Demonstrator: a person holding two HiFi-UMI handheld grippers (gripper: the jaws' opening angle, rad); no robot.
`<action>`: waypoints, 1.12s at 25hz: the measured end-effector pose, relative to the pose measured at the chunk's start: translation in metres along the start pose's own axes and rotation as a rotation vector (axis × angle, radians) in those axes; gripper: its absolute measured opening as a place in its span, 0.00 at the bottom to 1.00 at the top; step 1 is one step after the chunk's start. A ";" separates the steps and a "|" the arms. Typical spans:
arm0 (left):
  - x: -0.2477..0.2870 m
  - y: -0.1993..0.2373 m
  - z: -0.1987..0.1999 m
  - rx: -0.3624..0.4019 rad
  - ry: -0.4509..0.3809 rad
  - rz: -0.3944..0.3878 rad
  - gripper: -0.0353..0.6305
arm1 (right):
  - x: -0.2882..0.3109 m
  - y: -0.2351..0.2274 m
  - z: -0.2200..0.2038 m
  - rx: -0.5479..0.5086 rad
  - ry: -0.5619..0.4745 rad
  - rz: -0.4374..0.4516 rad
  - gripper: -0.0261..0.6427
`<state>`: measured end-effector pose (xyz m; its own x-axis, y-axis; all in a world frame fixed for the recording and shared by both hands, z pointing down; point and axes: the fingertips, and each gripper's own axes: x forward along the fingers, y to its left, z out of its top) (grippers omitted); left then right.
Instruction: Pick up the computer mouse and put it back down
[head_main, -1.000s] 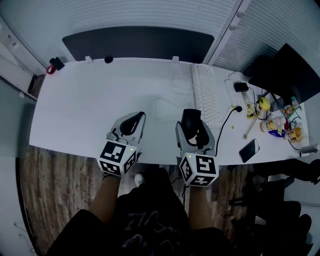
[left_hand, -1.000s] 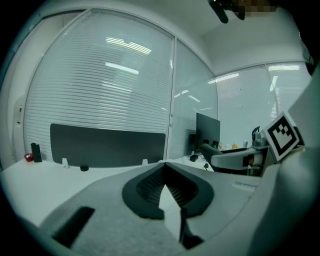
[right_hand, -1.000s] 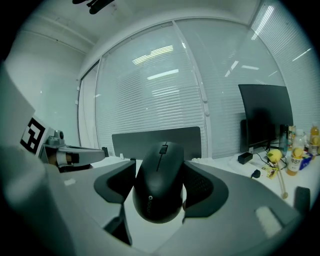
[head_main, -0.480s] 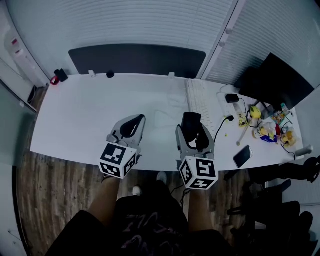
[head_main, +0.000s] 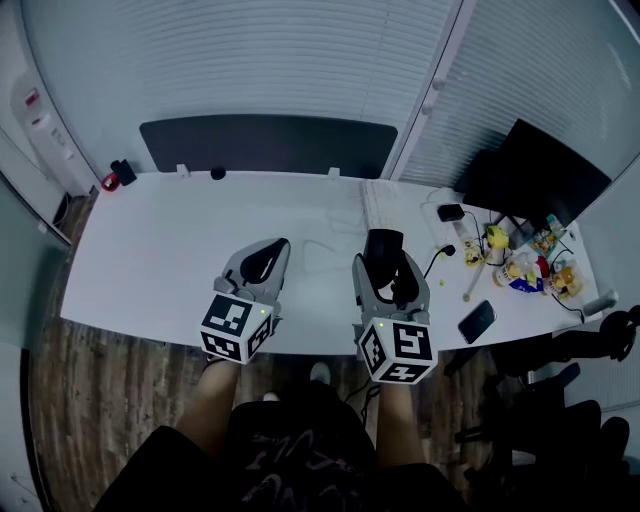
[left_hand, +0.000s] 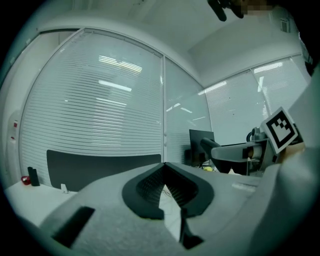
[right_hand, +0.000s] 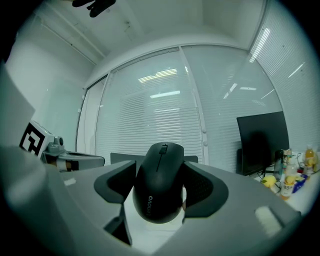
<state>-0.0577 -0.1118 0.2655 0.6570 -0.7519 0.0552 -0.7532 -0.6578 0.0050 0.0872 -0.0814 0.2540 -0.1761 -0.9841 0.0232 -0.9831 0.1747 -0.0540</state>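
Note:
A black computer mouse is clamped between the black pads of my right gripper, its wheel end pointing away from the camera. In the head view the mouse is lifted above the white desk, held by the right gripper near the desk's front middle. My left gripper hovers to the left of it, jaws closed together with nothing between them. The left gripper view shows the closed pads meeting in a narrow slit.
A white keyboard lies behind the mouse. Cables, a charger, bottles and a phone crowd the desk's right end. A dark monitor stands at far right. A dark panel runs along the back edge.
Both grippers have risen from the desk, the right one carrying the mouse up with it. The head view has tilted, so the desk appears smaller and farther.

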 end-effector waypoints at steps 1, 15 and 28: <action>0.001 -0.001 0.003 0.004 -0.004 -0.005 0.05 | -0.001 -0.001 0.004 -0.002 -0.008 -0.002 0.49; 0.005 -0.009 0.034 0.035 -0.058 -0.032 0.05 | -0.005 -0.006 0.042 -0.026 -0.086 -0.020 0.49; 0.007 -0.014 0.037 0.044 -0.061 -0.042 0.05 | -0.011 -0.014 0.042 -0.017 -0.092 -0.033 0.49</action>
<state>-0.0410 -0.1094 0.2290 0.6897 -0.7241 -0.0048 -0.7237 -0.6890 -0.0377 0.1051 -0.0745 0.2128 -0.1396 -0.9880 -0.0668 -0.9891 0.1423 -0.0379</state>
